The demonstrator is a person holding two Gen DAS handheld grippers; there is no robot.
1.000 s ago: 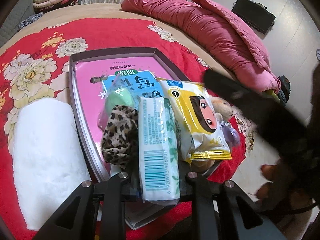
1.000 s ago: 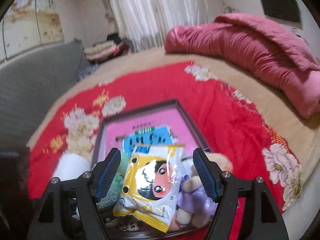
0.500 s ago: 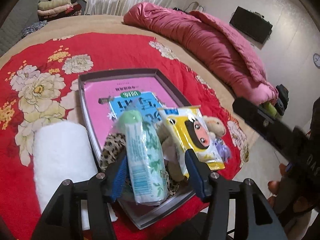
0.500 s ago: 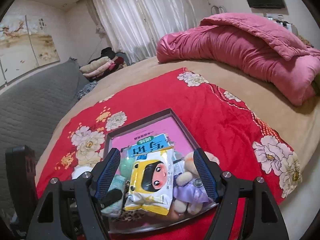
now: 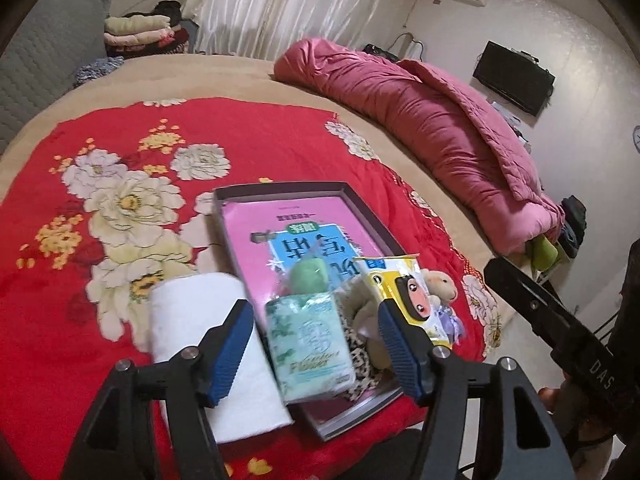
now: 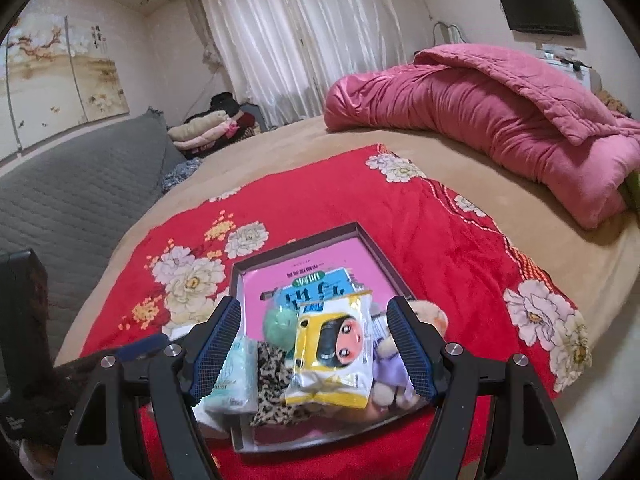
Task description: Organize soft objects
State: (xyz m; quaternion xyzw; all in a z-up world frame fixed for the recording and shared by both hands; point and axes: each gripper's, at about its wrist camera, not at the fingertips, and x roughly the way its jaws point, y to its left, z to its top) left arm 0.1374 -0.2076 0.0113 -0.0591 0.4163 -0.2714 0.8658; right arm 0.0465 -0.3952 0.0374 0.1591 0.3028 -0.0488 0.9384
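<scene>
A shallow grey tray (image 5: 280,191) with a pink book in it lies on a red floral blanket. In it lie a green tissue pack (image 5: 310,348), a leopard-print cloth (image 5: 362,364), a green ball (image 5: 309,276), a yellow cartoon packet (image 5: 404,292) and a plush toy (image 5: 440,286). My left gripper (image 5: 316,354) is open and empty, raised above the tissue pack. My right gripper (image 6: 312,350) is open and empty above the yellow packet (image 6: 334,356), the tissue pack (image 6: 236,384), the leopard cloth (image 6: 276,392) and the plush toy (image 6: 430,316) in the tray (image 6: 296,242).
A white towel roll (image 5: 212,352) lies left of the tray. A pink quilt (image 5: 432,120) is heaped at the back right of the bed. Folded clothes (image 6: 204,132) sit at the far edge. The bed edge and floor are to the right.
My left gripper has let go of the tissue pack, opened, and pulled back and up. The pack now lies in the tray. My right gripper has also drawn back, still open.
</scene>
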